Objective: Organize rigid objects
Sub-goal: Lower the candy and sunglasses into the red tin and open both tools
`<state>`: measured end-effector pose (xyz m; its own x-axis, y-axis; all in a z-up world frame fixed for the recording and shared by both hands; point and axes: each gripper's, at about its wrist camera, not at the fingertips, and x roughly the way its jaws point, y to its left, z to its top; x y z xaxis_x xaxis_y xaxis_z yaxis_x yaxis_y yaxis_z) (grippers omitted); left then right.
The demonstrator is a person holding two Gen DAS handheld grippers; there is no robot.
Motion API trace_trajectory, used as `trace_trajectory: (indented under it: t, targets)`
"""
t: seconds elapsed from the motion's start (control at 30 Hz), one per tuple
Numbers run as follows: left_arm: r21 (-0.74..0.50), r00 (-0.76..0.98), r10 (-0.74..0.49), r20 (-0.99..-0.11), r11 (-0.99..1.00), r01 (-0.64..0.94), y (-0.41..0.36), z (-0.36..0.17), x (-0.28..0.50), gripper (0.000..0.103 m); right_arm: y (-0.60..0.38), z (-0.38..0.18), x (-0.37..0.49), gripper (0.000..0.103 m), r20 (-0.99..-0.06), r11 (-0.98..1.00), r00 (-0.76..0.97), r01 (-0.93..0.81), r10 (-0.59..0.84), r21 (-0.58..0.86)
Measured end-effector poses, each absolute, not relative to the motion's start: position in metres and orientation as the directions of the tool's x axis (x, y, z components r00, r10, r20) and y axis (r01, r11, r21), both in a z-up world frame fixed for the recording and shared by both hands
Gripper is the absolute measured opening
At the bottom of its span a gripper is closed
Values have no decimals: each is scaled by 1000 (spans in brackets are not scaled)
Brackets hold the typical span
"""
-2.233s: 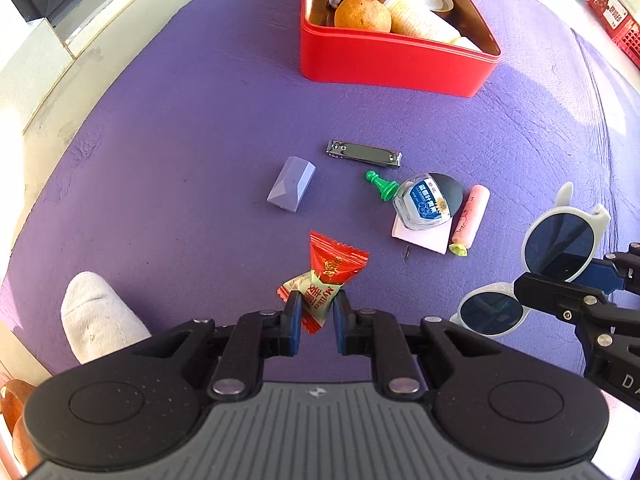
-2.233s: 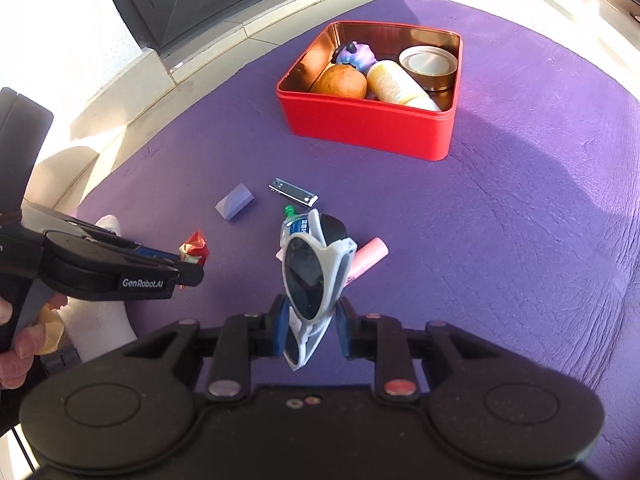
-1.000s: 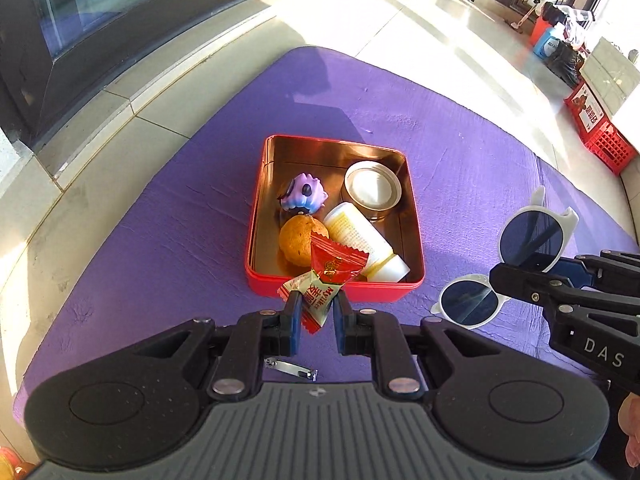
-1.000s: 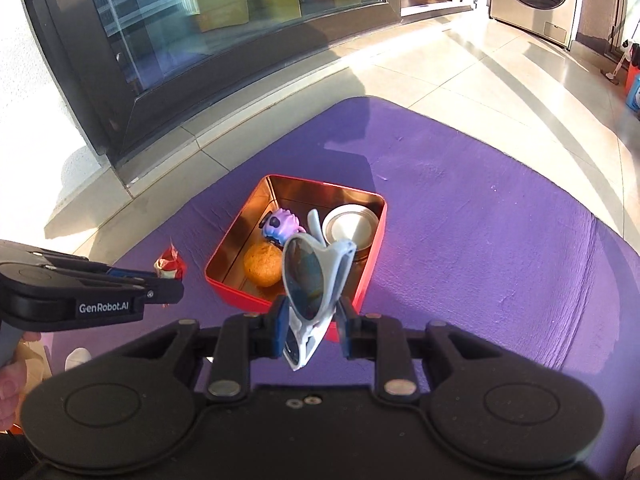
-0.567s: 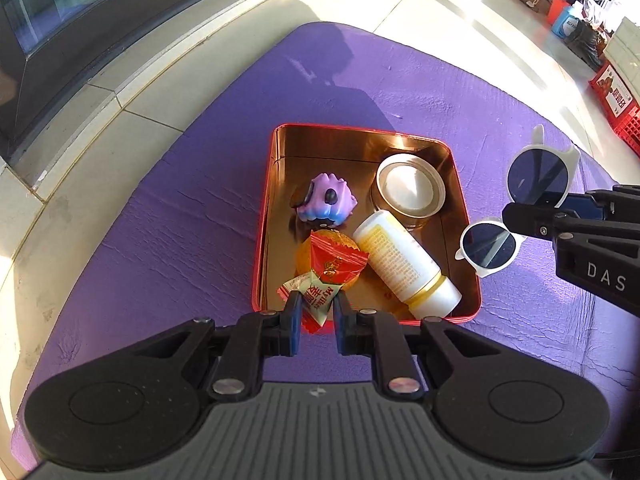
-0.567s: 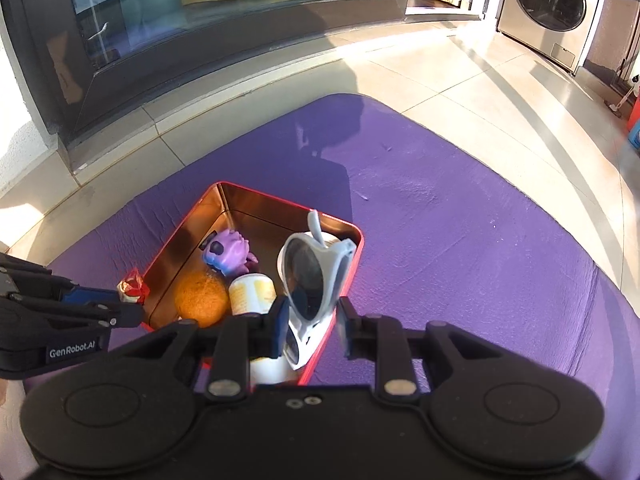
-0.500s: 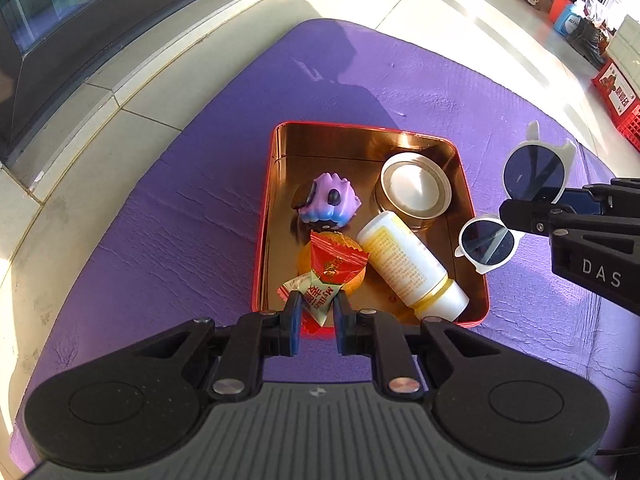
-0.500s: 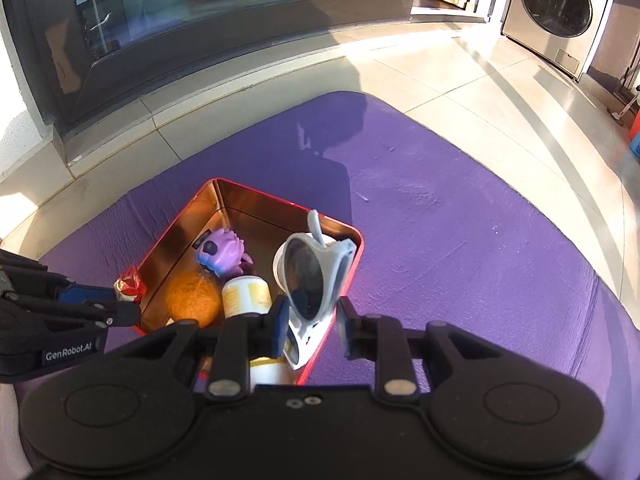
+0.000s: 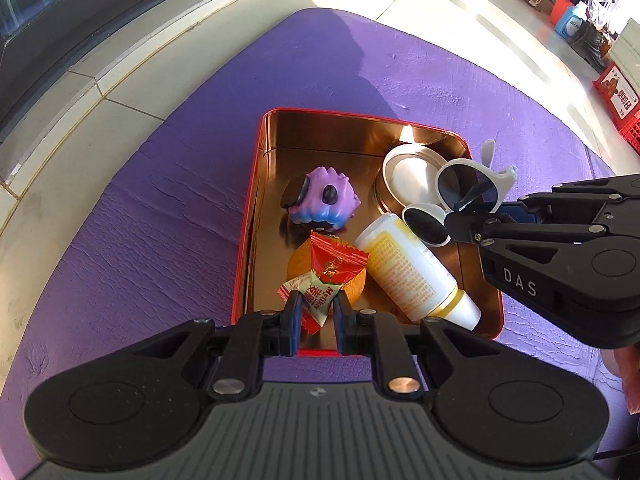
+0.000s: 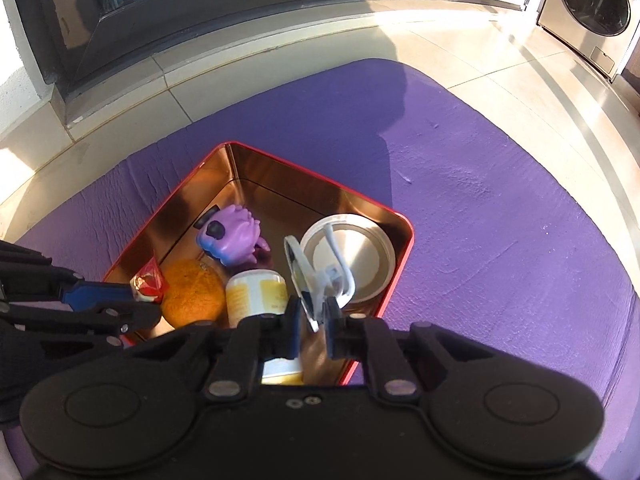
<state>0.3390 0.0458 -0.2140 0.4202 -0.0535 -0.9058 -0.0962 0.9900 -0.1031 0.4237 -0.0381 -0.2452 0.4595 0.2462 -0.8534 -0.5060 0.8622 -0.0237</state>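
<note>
Left tool [image 9: 316, 316] is clamped on a red candy wrapper [image 9: 326, 276], held above the near end of the red tin [image 9: 256, 184], over the orange ball [image 10: 192, 298]. Right tool [image 10: 314, 320] has its jaws closing on white sunglasses [image 9: 456, 196], which hang between them over the tin's right side, above the round lid [image 10: 358, 256] and the yellow bottle [image 9: 412, 270]. The tin sits on a purple mat [image 9: 140, 208] and also contains a purple toy [image 9: 320, 200].
</note>
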Motion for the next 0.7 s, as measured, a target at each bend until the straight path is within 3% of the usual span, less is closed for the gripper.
trace_trajectory:
  t: [0.2,0.27,0.7]
  targets:
    - [-109,411,-63,-909,990,-90,44,-222,340,16,-33,-255,426,12,-857,869,452,-495,248,-9]
    - [-114,408,-69,-910,990,-87,44,-225,340,16,-35,-257,427,18,-856,875,448,-485,259,12]
    - [-112,406,-64,-912,989,-95,45,-230,339,16,-45,-258,410,32,-863,875,412,-480,294,69]
